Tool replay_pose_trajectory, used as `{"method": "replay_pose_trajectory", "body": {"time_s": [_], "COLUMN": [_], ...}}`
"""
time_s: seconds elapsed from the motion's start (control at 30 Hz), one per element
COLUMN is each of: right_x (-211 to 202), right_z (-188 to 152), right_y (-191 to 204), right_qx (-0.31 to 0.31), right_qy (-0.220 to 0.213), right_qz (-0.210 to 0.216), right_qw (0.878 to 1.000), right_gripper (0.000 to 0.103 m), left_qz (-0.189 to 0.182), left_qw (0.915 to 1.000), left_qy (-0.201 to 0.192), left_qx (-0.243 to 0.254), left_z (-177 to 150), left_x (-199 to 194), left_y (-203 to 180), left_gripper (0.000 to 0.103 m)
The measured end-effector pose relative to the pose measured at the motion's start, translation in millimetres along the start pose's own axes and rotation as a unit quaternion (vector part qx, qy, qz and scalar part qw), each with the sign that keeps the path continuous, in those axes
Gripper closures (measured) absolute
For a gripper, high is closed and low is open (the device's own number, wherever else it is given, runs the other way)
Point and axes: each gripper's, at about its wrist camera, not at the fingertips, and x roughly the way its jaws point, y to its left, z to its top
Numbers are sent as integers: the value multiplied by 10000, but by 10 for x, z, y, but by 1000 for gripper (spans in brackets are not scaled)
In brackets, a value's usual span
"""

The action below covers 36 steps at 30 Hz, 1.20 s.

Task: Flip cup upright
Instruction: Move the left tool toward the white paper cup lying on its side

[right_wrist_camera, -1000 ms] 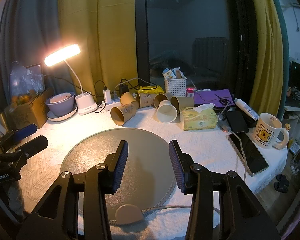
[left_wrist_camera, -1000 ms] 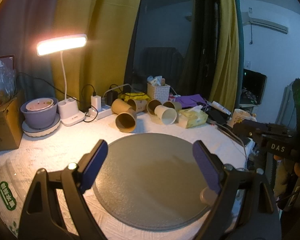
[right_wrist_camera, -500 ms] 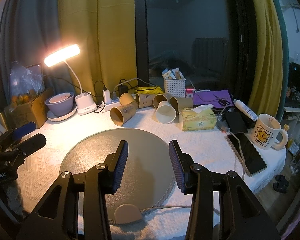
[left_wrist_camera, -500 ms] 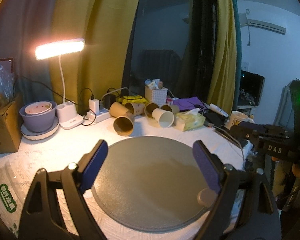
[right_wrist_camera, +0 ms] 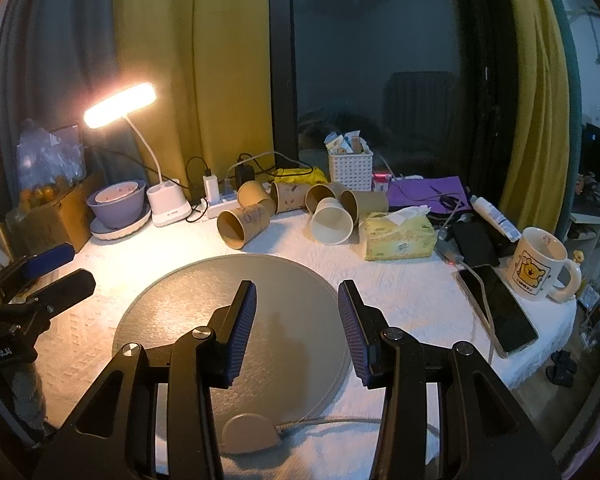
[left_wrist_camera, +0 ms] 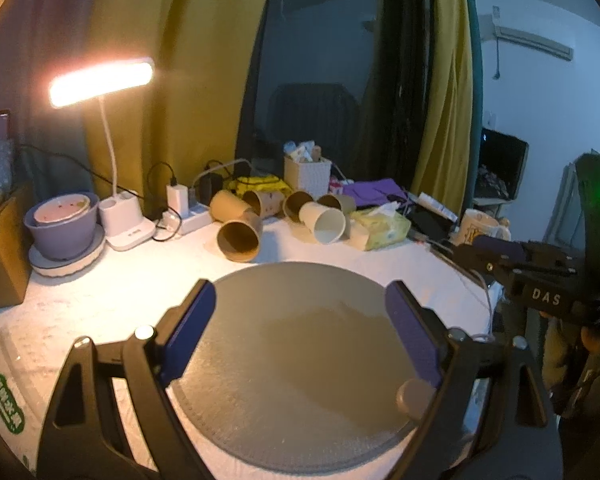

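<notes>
Several paper cups lie on their sides at the back of the table. A brown cup [left_wrist_camera: 239, 236] [right_wrist_camera: 244, 224] lies nearest, its mouth toward me. A cream cup [left_wrist_camera: 325, 224] [right_wrist_camera: 334, 222] lies to its right. Other brown cups [right_wrist_camera: 290, 197] lie behind them. My left gripper [left_wrist_camera: 300, 316] is open and empty above the round grey mat [left_wrist_camera: 300, 360]. My right gripper [right_wrist_camera: 297, 312] is open and empty above the same mat [right_wrist_camera: 196, 308]. Each gripper shows in the other's view, the right one [left_wrist_camera: 516, 264] and the left one [right_wrist_camera: 56, 268].
A lit desk lamp [right_wrist_camera: 120, 104] and a purple bowl [right_wrist_camera: 118, 200] stand at the back left. A tissue pack [right_wrist_camera: 396, 236], a phone [right_wrist_camera: 496, 308] and a bear mug [right_wrist_camera: 540, 264] lie at the right. A white basket [right_wrist_camera: 350, 168] and a power strip [right_wrist_camera: 220, 208] sit behind the cups.
The left wrist view has shifted slightly, back then forward again. The right gripper has stayed nearly still. Both stay open; the cups have not moved.
</notes>
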Motion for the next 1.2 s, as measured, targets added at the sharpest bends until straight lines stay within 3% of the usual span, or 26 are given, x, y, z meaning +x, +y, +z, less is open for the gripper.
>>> {"method": "replay_pose_trajectory", "body": {"time_s": [0.43,0.83,1.2], "right_x": [771,1477,2105], "right_z": [302,683,873], "right_y": [-467,-1020,-1568], "right_qx": [82,276,572], "right_qy": [278,435,636], "right_qz": [8,150,266], "right_qw": [9996,9986,9960], "right_gripper": [58,58,58], "left_qz": [-401,-339,-166], "left_qw": [9944,9904,9775], "left_qy": [977,1333,2001], "left_qx": [-10,-143,-642], "left_z": [485,901,1077], "left_x": [1203,2251,3384], "left_y": [-126,-252,-226], "left_gripper": [15,15,15]}}
